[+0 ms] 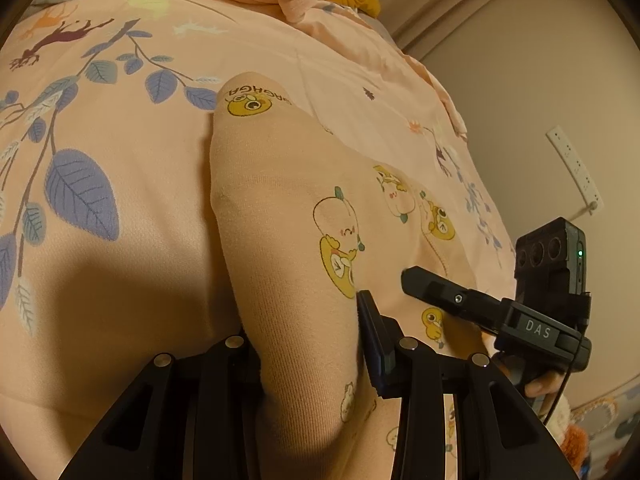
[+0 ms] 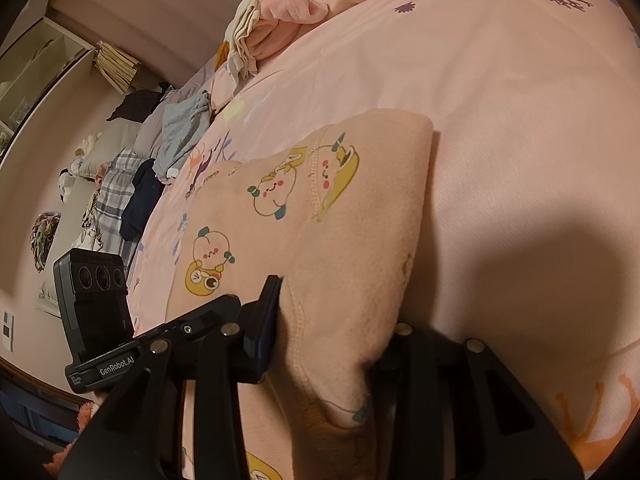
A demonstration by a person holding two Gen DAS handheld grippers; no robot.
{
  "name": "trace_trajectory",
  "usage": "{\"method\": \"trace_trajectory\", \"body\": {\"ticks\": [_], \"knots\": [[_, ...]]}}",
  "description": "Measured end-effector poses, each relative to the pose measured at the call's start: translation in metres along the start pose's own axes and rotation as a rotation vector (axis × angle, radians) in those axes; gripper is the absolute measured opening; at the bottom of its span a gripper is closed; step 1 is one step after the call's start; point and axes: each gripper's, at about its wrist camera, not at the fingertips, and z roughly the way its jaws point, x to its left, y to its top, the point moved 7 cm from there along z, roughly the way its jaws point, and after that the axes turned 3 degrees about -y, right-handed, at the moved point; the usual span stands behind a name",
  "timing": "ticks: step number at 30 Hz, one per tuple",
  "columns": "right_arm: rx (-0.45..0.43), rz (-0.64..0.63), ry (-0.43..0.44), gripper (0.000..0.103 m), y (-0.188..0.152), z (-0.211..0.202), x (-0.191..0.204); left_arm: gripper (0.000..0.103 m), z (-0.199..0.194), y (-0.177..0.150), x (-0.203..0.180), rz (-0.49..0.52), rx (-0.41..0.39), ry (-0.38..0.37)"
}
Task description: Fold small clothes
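Lying on the bed (image 1: 120, 320), whose pink sheet carries blue leaves and small deer, the garment (image 1: 280, 220) is a peach baby piece printed with yellow cartoon chicks. The left gripper (image 1: 308, 344) pinches a raised fold of it: cloth fills the gap between the fingers (image 1: 372, 332), bulging up and running away from the camera to a rounded end bearing a chick and lettering. Just to its right the right gripper (image 1: 440, 292) shows from the side, its black body marked DAS, its fingertip near the cloth.

From the right wrist view, the right gripper (image 2: 328, 320) also clamps a thick bunch of the garment (image 2: 360, 208), a stitched hem sitting against one of the fingers (image 2: 268, 308). The rest of the piece lies flat on the bed (image 2: 520, 120), folded edge to the right. The left gripper (image 2: 192, 328) sits just beside it. A pile of clothes (image 2: 276, 20) lies far back, well apart.
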Motion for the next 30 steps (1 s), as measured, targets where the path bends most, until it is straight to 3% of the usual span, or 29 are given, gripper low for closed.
{"method": "trace_trajectory", "body": {"ticks": [19, 27, 30], "knots": [[-0.012, -0.050, -0.067, 0.034, -0.004, -0.004, 0.005, 0.039, 0.001, -0.002, -0.001, 0.016, -0.008, 0.016], [-0.053, -0.178, -0.263, 0.036, -0.007, -0.003, 0.021, 0.039, 0.001, -0.001, -0.001, 0.030, -0.013, 0.026], [-0.054, -0.195, -0.291, 0.037, -0.006, -0.003, 0.021, 0.039, 0.002, -0.001, -0.001, 0.032, -0.014, 0.027]]}}
